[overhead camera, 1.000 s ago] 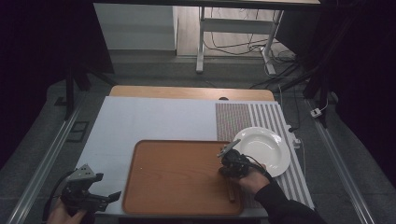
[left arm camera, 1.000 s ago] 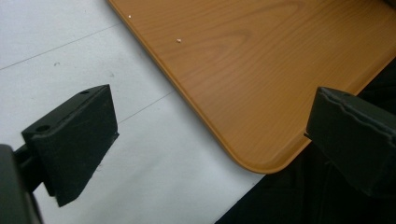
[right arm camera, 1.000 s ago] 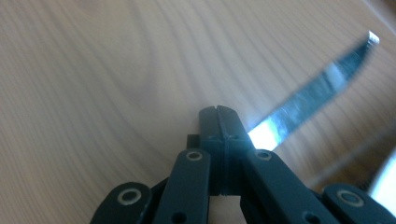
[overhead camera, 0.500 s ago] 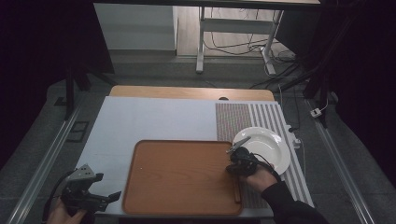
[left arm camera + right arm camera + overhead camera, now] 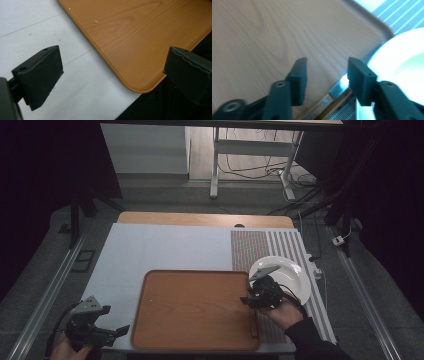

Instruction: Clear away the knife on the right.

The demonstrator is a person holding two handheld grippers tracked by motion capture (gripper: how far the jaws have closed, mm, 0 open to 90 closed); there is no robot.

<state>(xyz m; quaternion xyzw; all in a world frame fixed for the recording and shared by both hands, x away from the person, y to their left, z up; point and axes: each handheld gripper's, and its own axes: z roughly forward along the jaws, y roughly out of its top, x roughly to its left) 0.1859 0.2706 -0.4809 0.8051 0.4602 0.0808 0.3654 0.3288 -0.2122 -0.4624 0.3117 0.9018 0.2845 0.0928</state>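
Jaws of the right gripper (image 5: 327, 72) stand parted with a moderate gap and hold nothing; bare tray wood shows between them. Jaws of the left gripper (image 5: 117, 75) are spread wide, also empty.

A knife (image 5: 329, 96) with a wooden, riveted handle lies along the right edge of the tray (image 5: 195, 310), blade toward the white plate (image 5: 292, 277). In the right gripper view the blade sits just below and beside the right-hand jaw, not between the jaws. The plate rests on the striped mat (image 5: 280, 250), its rim close to or overlapping the tray's right edge; which of the two cannot be told.

In the high view the right gripper (image 5: 260, 296) hangs over the tray's right margin, between knife and plate. Judgement: parted jaws this close to the knife suit either a release or an approach to grasp; the pictures do not decide which.

The left gripper (image 5: 97, 332) is at the near left corner of the table, just off the tray's near-left corner. Judgement: it is parked out of the working zone, or placed to steady the tray if needed.
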